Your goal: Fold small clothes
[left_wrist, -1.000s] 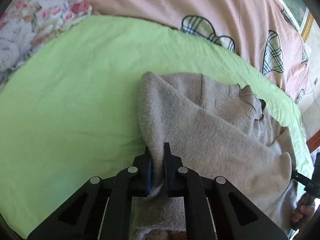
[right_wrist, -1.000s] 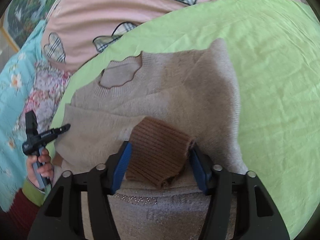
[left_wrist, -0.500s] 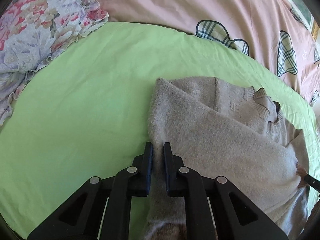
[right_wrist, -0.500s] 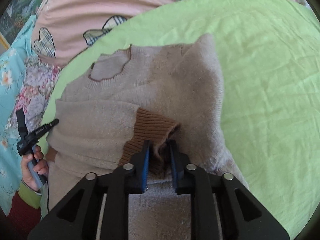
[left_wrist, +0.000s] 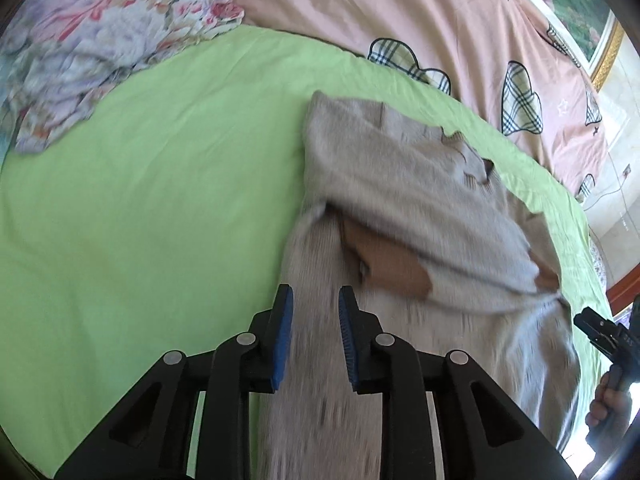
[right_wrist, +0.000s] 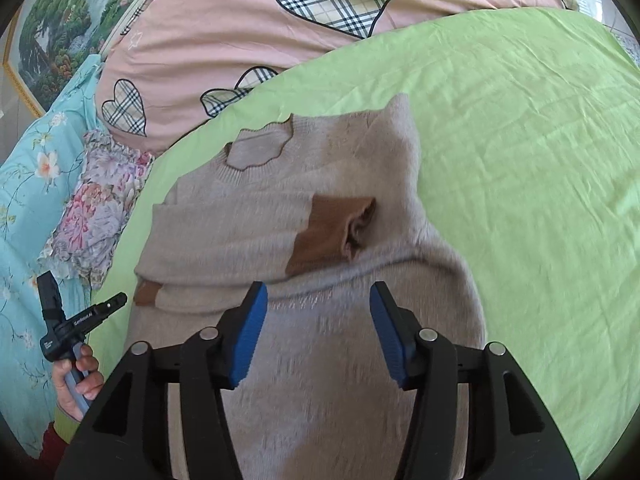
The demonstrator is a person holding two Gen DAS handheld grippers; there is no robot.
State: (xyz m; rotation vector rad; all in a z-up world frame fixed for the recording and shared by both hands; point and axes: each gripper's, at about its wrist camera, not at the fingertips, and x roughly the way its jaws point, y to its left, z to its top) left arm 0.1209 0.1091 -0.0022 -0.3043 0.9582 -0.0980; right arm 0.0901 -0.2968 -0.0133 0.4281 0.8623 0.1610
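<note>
A small beige knit sweater point(left_wrist: 420, 200) lies on the green sheet, both sleeves folded across its chest, brown cuffs point(left_wrist: 392, 268) showing. In the right wrist view the sweater point(right_wrist: 320, 240) has its collar at the far end and a brown cuff point(right_wrist: 332, 232) lies on top. My left gripper point(left_wrist: 314, 308) is open above the sweater's left edge, holding nothing. My right gripper point(right_wrist: 316, 300) is open wide above the sweater's lower body, holding nothing. The left gripper also shows at the left edge of the right wrist view point(right_wrist: 116, 302).
The green sheet point(left_wrist: 160, 200) covers the bed. A pink quilt with plaid hearts point(right_wrist: 280, 32) lies beyond the sweater. Floral fabric point(left_wrist: 100, 48) is bunched at the far left. A framed painting point(right_wrist: 60, 32) hangs at the back.
Both grippers were shut on the sweater's sleeves half a second ago; both have opened, let go and drawn back. The sleeves now lie folded across the chest.
</note>
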